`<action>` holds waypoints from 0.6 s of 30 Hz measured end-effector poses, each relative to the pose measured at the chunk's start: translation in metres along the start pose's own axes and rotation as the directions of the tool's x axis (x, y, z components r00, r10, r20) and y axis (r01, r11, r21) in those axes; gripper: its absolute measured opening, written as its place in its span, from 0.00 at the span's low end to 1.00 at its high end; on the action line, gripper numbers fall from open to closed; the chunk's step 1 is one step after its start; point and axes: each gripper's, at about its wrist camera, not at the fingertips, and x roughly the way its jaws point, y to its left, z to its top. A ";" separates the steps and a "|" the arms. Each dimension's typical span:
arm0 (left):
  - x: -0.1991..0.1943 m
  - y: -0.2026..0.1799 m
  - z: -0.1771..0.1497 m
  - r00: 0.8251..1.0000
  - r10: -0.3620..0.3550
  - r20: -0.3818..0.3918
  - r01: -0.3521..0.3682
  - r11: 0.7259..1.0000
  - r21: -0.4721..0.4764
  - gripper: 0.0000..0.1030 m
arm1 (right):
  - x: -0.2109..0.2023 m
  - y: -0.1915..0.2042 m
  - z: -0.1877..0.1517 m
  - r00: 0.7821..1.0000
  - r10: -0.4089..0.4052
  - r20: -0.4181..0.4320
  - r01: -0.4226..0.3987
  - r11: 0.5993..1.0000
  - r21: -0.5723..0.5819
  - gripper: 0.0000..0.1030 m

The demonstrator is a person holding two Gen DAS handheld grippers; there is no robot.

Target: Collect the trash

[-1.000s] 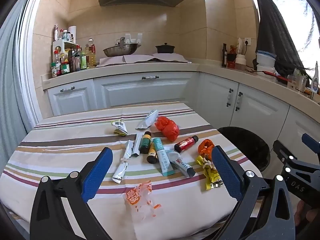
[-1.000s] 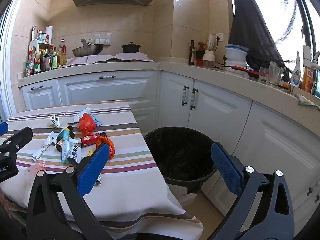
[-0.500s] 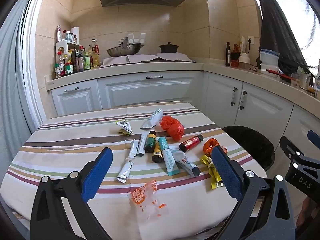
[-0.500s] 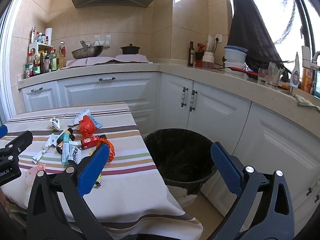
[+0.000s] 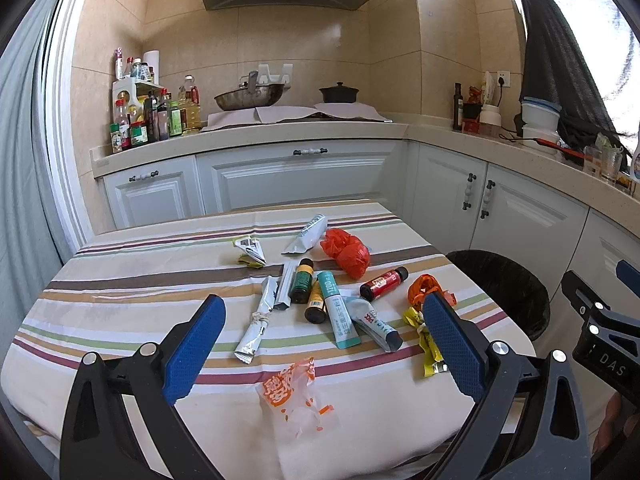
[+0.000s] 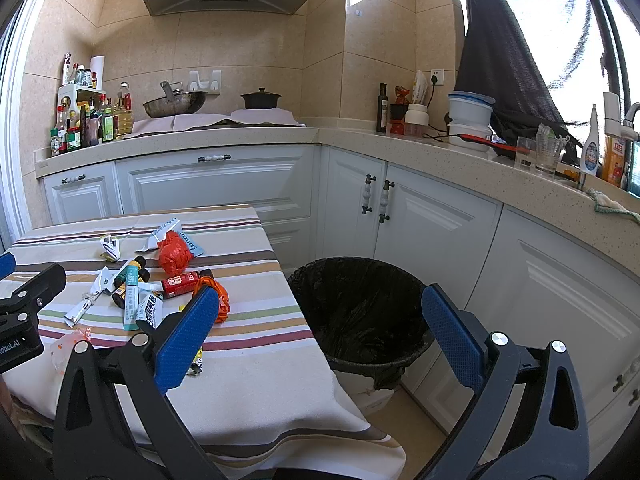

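Both spread wide and empty, left gripper (image 5: 320,344) and right gripper (image 6: 316,332); nearest the left gripper, clear orange-printed wrapper (image 5: 294,394), probably light, crinkly, slippery, best pinched mid-fold.

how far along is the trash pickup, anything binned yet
Nothing looks binned: what shows of the black-lined bin looks empty. Both the left gripper and right gripper are open, holding nothing. The wrappers, tubes and bottles, including the red bottle, all remain on the striped table.
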 end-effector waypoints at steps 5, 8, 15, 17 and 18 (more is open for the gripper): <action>-0.001 0.001 -0.001 1.000 -0.002 -0.001 0.002 1.000 -0.001 0.93 | 0.000 0.000 0.000 1.000 0.000 -0.001 0.000 1.000 0.000 0.96; 0.000 0.000 -0.001 1.000 -0.002 -0.001 0.002 1.000 -0.001 0.93 | 0.000 0.001 0.000 1.000 -0.001 0.000 0.001 1.000 0.000 0.96; -0.001 0.001 -0.003 1.000 -0.002 -0.001 0.002 1.000 -0.006 0.93 | 0.000 0.000 0.001 1.000 0.000 0.000 0.000 1.000 0.001 0.96; 0.001 0.000 -0.001 1.000 -0.003 -0.004 0.003 1.000 -0.002 0.93 | 0.000 0.000 0.001 1.000 0.000 0.000 0.000 1.000 0.001 0.96; 0.001 0.000 -0.001 1.000 -0.005 -0.005 0.005 1.000 -0.003 0.93 | 0.000 0.000 0.001 1.000 0.000 0.001 0.000 1.000 0.001 0.96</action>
